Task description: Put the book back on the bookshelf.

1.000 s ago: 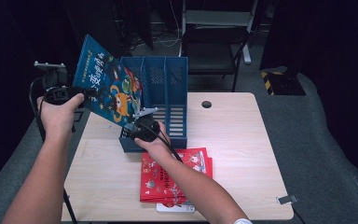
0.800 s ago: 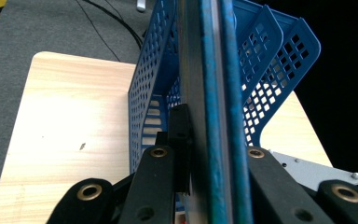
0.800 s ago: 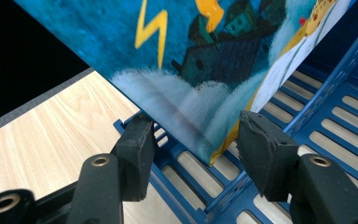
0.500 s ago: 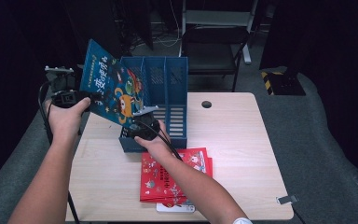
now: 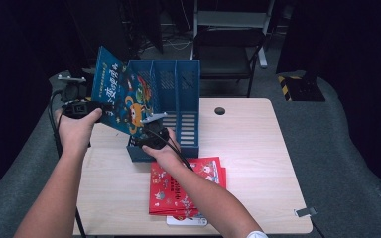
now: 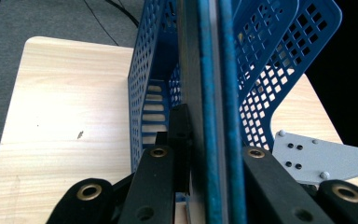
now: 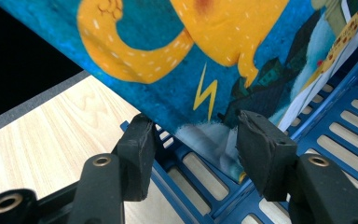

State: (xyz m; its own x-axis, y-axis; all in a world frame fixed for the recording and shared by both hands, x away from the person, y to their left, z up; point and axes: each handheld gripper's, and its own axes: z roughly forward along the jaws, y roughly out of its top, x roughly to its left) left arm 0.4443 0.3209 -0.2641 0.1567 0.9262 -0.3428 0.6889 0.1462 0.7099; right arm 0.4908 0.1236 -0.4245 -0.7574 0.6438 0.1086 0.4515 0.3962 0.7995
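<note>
A blue picture book (image 5: pixel 121 99) with an orange creature on its cover is tilted over the left slot of the blue mesh file holder (image 5: pixel 178 99). My left gripper (image 5: pixel 96 106) is shut on the book's left edge. In the left gripper view the book's spine (image 6: pixel 214 93) runs straight up between the jaws of that gripper (image 6: pixel 209 163), with the holder (image 6: pixel 265 70) behind. My right gripper (image 5: pixel 146 130) sits at the holder's front left corner. Its jaws (image 7: pixel 198 144) stand apart, and the book's lower corner (image 7: pixel 177 56) hangs between the pads without being pressed.
Red books (image 5: pixel 183 191) lie stacked on the wooden table (image 5: pixel 258 163) in front of the holder, over something white (image 5: pixel 186 220). A round hole (image 5: pixel 220 110) is in the tabletop behind the holder. A dark chair (image 5: pixel 228 44) stands beyond the table.
My left hand has carried the book a little to the right, closer over the holder's left slot. The right hand has stayed at the holder's front.
</note>
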